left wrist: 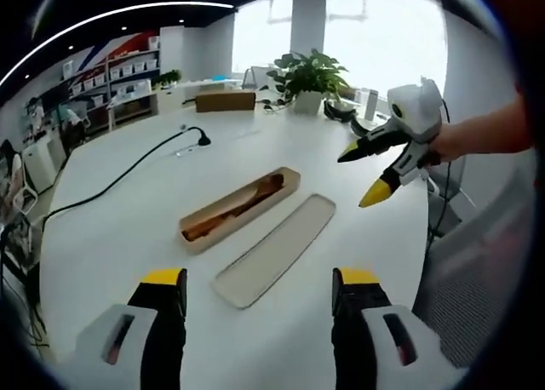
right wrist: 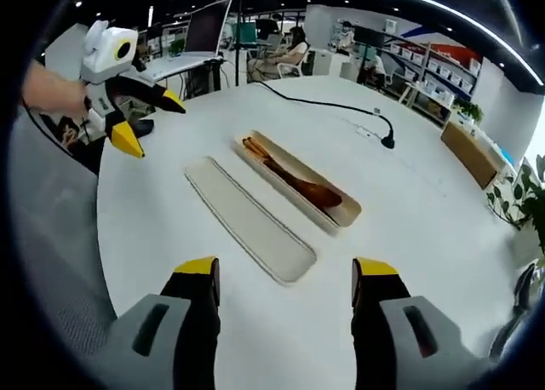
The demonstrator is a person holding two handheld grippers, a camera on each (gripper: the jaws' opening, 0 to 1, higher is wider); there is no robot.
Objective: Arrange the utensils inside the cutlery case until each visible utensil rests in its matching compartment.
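In the left gripper view my left gripper [left wrist: 259, 289] rises from the bottom edge, yellow-tipped jaws spread wide apart with nothing between them, hovering above the white table [left wrist: 128, 220]. Just beyond the tips, centre frame, lies the flat beige lid [left wrist: 277, 249], and beside it on its upper left, close but apart, the open cutlery case [left wrist: 240, 209] with dark wooden utensils [left wrist: 243, 204] lying inside; I can't tell which utensil is which or how they sit in compartments. At the right of that frame my right gripper [left wrist: 368, 175] hangs in the air, jaws parted, empty, held by a hand [left wrist: 477, 134]. In the right gripper view, the same gripper's jaws stand apart at the bottom edge. A black cable with a small microphone [left wrist: 203, 140] runs across the table at upper left, and a potted plant [left wrist: 311, 79] stands at the far edge, upper centre.
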